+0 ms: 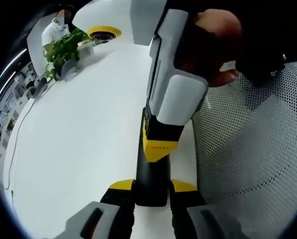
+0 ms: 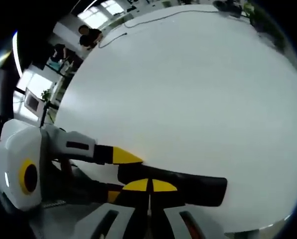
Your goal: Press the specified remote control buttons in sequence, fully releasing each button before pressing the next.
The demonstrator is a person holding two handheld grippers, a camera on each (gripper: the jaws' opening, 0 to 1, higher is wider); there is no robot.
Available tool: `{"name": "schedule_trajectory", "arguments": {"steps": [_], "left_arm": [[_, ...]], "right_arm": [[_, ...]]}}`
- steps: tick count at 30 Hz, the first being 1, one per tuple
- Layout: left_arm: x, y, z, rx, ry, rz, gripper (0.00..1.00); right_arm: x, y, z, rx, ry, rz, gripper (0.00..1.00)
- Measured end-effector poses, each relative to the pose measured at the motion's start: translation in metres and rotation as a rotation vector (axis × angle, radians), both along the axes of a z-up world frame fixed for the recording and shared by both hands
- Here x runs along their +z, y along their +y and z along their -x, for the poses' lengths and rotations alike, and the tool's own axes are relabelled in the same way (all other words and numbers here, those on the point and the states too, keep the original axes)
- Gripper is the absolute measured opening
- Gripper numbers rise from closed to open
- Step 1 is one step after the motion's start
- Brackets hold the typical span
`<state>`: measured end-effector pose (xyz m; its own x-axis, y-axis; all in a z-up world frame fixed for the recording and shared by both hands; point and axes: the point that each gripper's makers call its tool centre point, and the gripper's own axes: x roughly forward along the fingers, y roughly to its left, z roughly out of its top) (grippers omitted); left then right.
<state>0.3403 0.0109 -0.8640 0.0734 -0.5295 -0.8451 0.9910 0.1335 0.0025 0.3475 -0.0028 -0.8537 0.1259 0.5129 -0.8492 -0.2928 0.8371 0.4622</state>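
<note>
A black remote control (image 1: 151, 174) lies on a white table (image 1: 78, 139), low in the left gripper view near 6 o'clock, its near end pinched between the left gripper's (image 1: 152, 189) yellow-tipped jaws. The right gripper (image 1: 161, 144) comes down from 12 o'clock, held by a hand (image 1: 213, 45), its yellow tip on the remote. In the right gripper view the remote (image 2: 188, 186) lies at 5 o'clock; the right gripper's (image 2: 149, 186) jaws are pressed together, tips on it. A potted plant (image 1: 64, 50) stands at 10 o'clock. A mesh chair back (image 1: 253, 149) is at 3 o'clock.
</note>
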Motion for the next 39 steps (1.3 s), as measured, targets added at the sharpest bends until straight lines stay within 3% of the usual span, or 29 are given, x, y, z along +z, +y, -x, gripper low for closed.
{"name": "schedule_trajectory", "arguments": {"steps": [16, 20, 23, 26, 30, 34, 39], "left_arm": [[0.0, 0.0, 0.0, 0.004, 0.001, -0.006, 0.26], [0.0, -0.001, 0.0, 0.019, 0.0, -0.012, 0.26], [0.0, -0.001, 0.001, 0.022, -0.001, -0.019, 0.25], [0.0, -0.002, 0.001, 0.021, -0.003, -0.036, 0.25], [0.0, -0.002, 0.001, 0.033, -0.003, -0.063, 0.25], [-0.001, -0.002, 0.002, 0.047, -0.009, -0.077, 0.25], [-0.001, -0.002, 0.001, 0.043, -0.024, -0.103, 0.25]], "right_arm": [[-0.001, 0.0, 0.0, 0.038, -0.035, 0.041, 0.0], [0.001, -0.001, 0.0, 0.012, -0.018, 0.029, 0.0], [0.011, -0.003, -0.006, -0.008, -0.056, 0.014, 0.0], [0.028, -0.008, -0.017, -0.062, -0.116, -0.024, 0.0], [0.062, -0.026, -0.034, -0.122, -0.248, -0.048, 0.0], [0.104, -0.048, -0.043, -0.111, -0.45, -0.021, 0.0], [0.16, -0.086, -0.041, -0.072, -0.743, 0.106, 0.0]]}}
